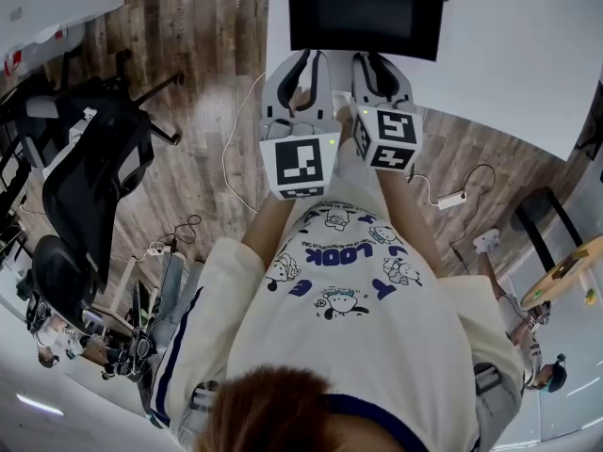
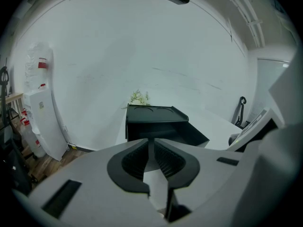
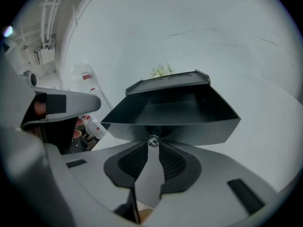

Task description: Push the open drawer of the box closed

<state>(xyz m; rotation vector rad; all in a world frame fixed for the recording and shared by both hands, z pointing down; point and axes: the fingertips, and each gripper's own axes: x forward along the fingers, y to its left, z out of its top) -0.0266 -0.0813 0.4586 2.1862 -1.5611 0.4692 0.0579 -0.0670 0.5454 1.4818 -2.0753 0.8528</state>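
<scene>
A black box [image 1: 367, 12] stands on the white table [image 1: 509, 55], and its drawer [image 3: 170, 117] is pulled out toward me. In the right gripper view the drawer's small metal knob [image 3: 153, 141] sits right between the fingertips, and my right gripper [image 3: 153, 145] is shut on it. My left gripper [image 2: 151, 143] hovers just left of it, a short way in front of the box [image 2: 154, 115]. Its jaws stand open by only a narrow slit, with nothing between them. From the head view both grippers [image 1: 309, 56] [image 1: 369, 56] point at the box front, side by side.
A small plant [image 2: 138, 97] stands behind the box near the white wall. Black office chairs [image 1: 94, 158] stand on the wooden floor to the left. A white power strip [image 1: 452, 199] and cables lie on the floor at the right.
</scene>
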